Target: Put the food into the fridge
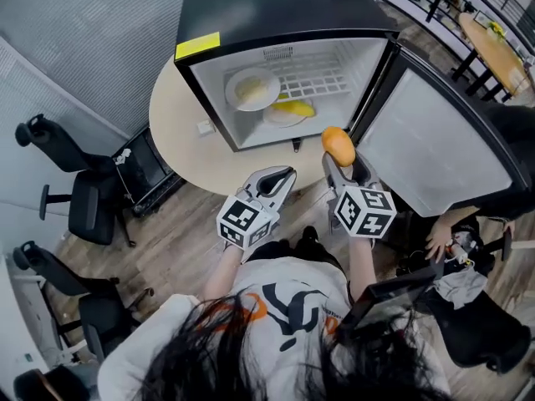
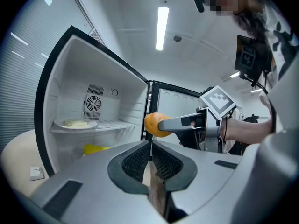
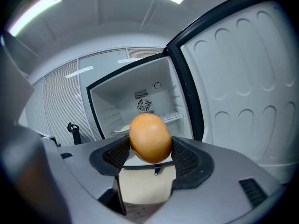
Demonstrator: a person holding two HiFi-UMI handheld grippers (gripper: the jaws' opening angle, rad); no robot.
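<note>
An orange fruit (image 1: 338, 145) is clamped in my right gripper (image 1: 339, 159), which holds it just in front of the open mini fridge (image 1: 284, 90); in the right gripper view the fruit (image 3: 150, 137) sits between the jaws with the fridge interior behind. My left gripper (image 1: 282, 176) is shut and empty, beside the right one; in its own view the jaws (image 2: 150, 153) meet. Inside the fridge a white plate of food (image 1: 252, 88) rests on the wire shelf, and a yellow item (image 1: 294, 108) lies on a plate below.
The fridge door (image 1: 439, 140) stands wide open to the right. The fridge sits on a round beige table (image 1: 180, 132). Black office chairs (image 1: 75, 190) stand at the left. Another person's hand (image 1: 439, 239) shows at the lower right.
</note>
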